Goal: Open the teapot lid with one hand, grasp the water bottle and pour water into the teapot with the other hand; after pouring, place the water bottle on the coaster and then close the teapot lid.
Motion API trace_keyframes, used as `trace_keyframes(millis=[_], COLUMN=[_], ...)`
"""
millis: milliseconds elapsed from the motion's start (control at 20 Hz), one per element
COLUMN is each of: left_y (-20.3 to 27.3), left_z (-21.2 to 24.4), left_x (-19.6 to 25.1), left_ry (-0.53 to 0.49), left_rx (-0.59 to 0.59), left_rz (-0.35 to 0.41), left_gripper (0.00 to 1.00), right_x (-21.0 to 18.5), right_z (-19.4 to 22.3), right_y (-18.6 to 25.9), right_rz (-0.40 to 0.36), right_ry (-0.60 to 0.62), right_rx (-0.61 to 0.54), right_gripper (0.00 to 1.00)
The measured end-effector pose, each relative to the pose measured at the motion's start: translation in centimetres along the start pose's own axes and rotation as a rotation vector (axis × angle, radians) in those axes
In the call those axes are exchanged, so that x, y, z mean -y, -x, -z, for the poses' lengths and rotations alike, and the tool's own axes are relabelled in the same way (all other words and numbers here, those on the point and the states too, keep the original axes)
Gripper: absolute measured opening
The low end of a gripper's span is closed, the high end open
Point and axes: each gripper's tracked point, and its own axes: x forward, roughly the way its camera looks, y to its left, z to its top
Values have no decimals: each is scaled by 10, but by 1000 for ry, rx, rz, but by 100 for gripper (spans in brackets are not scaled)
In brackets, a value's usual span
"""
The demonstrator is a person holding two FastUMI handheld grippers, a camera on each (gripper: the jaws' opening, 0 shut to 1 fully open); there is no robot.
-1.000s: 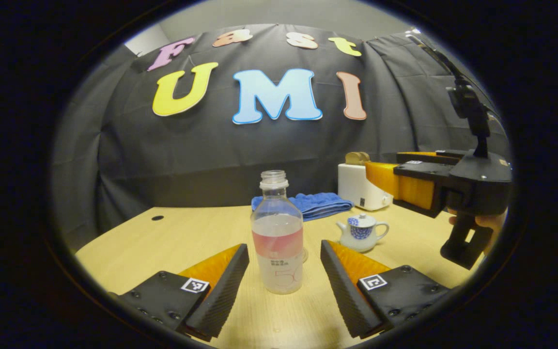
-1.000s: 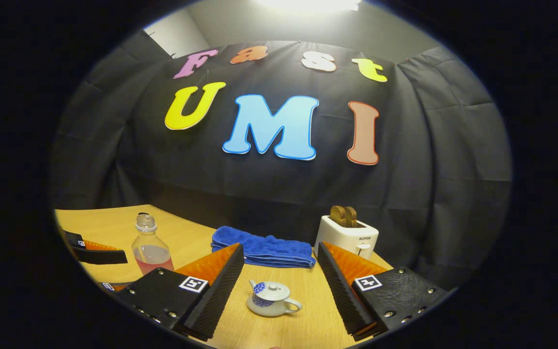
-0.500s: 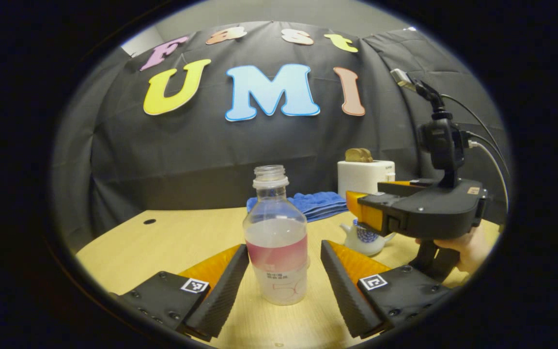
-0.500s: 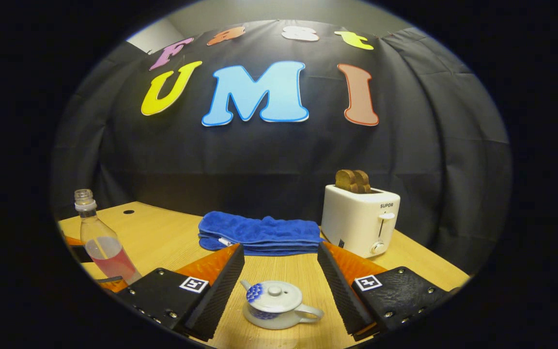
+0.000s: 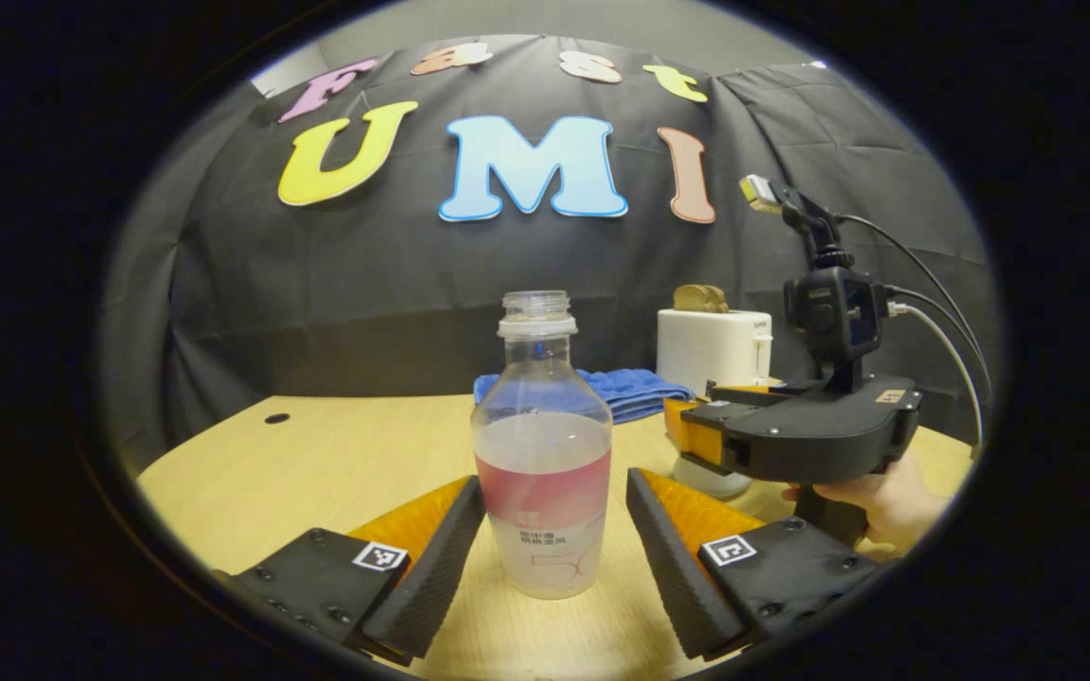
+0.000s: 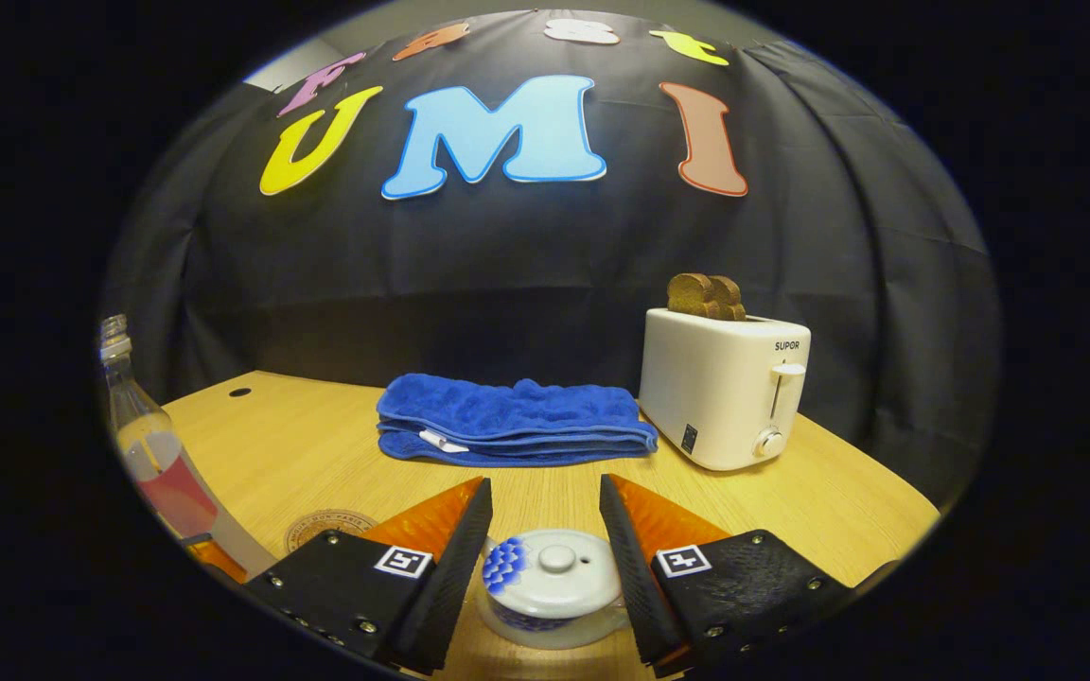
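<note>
On the wooden table (image 6: 819, 497): both grippers spread, nothing gripped

Between the fingers of the left gripper (image 5: 554, 549) stood the uncapped water bottle (image 5: 542, 463), upright and partly filled, with a gap visible on either side, so the jaws were open and not pressing it. Seen from the right gripper view, the right gripper (image 6: 545, 553) straddled the teapot (image 6: 550, 591), lid (image 6: 556, 570) seated on it, fingers apart from the pot. A round coaster (image 6: 323, 526) lay on the table between bottle and teapot. Behind were a folded blue towel (image 6: 512, 430) and a white toaster (image 6: 723, 388) holding toast. A hand (image 5: 886, 497) held the right gripper in the left gripper view
</note>
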Motion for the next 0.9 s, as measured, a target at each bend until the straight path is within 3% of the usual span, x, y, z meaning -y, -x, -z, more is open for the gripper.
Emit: trace_keyframes(millis=[100, 150, 350, 400, 450, 500, 600, 700, 900], left_y=[-2, -3, -1, -1, 0, 1, 2, 1, 0], left_z=[5, 9, 10, 11, 10, 8, 9, 10, 10], left_x=[2, 2, 0, 0, 0, 0, -1, -1, -2], left_ry=[11, 13, 26, 22, 20, 21, 20, 18, 15], left_rx=[-10, -22, -21, -24, -26, -24, -27, -28, -31], left_rz=[6, 7, 9, 6, 5, 7, 7, 10, 7], left_gripper=[100, 100, 99, 99, 98, 89, 89, 89, 88], right_x=[-2, -1, -1, -2, -1, -1, 3, 7, 3], right_z=[-3, -1, -2, -4, -5, -6, -2, -8, -7], right_y=[-4, -7, -9, -8, -8, -7, -10, -6, -9], right_rz=[-5, -3, -15, -5, -2, -2, 18, 16, 5], right_ry=[-30, -35, -29, -20, -10, 0, 20, -15, -5], right_rx=[4, 5, 17, 18, 23, 26, 30, 30, 34], right_gripper=[70, 58, 57, 39, 31, 31, 31, 13, 13])
